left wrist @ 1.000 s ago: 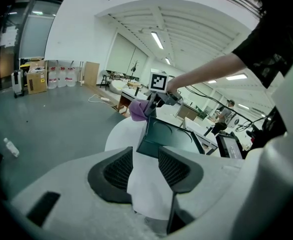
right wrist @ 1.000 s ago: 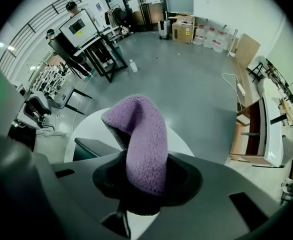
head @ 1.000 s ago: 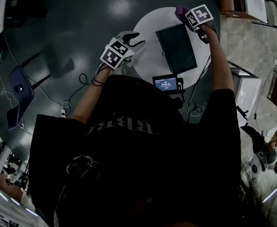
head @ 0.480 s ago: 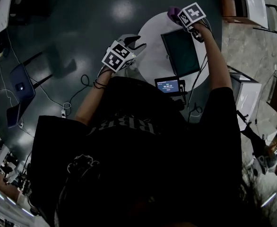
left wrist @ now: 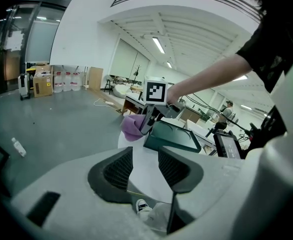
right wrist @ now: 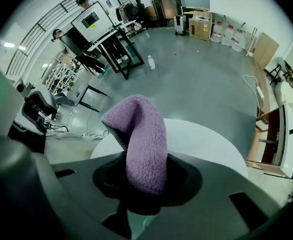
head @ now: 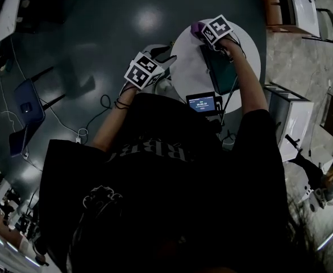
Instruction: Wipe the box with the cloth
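We find bare top on the round white table [head: 186, 75] between the left gripper [head: 166, 53], jaws apart, and the flat dark-green box [head: 213, 70] — a lane there. The right forearm [head: 246, 84] lies across the box's right side. At the near rim a small black lit-screen device [head: 202, 102] stands in the way — and the right gripper [head: 205, 32], clamped on a fluffy purple cloth [head: 196, 27], crowds the box's far-left corner.

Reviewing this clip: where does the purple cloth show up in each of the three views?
Head view: the cloth is at top centre, at the tip of the right gripper.
Left gripper view: left of centre, by the dark box.
Right gripper view: in the middle, clamped between the jaws.
Shared landmark: the round white table.
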`<state>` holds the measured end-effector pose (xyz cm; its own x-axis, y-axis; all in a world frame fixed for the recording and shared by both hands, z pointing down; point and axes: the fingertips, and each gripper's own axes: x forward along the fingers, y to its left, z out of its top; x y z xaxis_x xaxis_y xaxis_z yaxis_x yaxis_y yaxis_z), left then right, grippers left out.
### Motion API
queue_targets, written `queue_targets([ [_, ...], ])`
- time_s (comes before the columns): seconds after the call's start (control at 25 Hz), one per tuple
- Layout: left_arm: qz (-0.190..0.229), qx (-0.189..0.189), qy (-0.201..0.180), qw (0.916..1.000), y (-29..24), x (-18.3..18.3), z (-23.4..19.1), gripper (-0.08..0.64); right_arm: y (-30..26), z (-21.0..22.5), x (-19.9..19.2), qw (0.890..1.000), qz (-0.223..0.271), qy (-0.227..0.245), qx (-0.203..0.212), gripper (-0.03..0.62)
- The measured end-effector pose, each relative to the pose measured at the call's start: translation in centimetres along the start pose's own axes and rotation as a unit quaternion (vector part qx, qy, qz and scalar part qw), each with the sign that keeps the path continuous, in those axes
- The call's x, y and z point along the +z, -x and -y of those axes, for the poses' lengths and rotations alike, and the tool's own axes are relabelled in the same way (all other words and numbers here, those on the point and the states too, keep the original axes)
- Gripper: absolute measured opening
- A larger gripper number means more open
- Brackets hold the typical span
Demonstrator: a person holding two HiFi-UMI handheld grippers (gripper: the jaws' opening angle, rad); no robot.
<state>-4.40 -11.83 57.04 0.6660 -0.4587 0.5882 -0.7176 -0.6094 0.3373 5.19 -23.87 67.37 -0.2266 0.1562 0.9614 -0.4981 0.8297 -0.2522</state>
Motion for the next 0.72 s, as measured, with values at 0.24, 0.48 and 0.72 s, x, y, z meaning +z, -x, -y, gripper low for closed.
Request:
queue_targets([
  [0.24, 0.006, -0.004, -0.001, 1.0, 3.4, -1.4, -1.2, 0.153, -1.3, -4.3, 1.5, 1.0, 0.007, -0.022, 0.01, 0.12],
  [0.48, 0.01, -0.002, 0.003, 0.9999, 6.7, -2.8, -3.4, 0.153, -1.9, -7.3, 2.5, 0.999, 0.007, -0.039, 0.011, 0.12],
  [0.72, 0.008, -0.012, -0.016, 0.9998, 10.1, -3.6, -5.4, 0.153, -0.7, -10.6, 3.9, 0.997, 0.049, -0.063, 0.007, 0.12],
])
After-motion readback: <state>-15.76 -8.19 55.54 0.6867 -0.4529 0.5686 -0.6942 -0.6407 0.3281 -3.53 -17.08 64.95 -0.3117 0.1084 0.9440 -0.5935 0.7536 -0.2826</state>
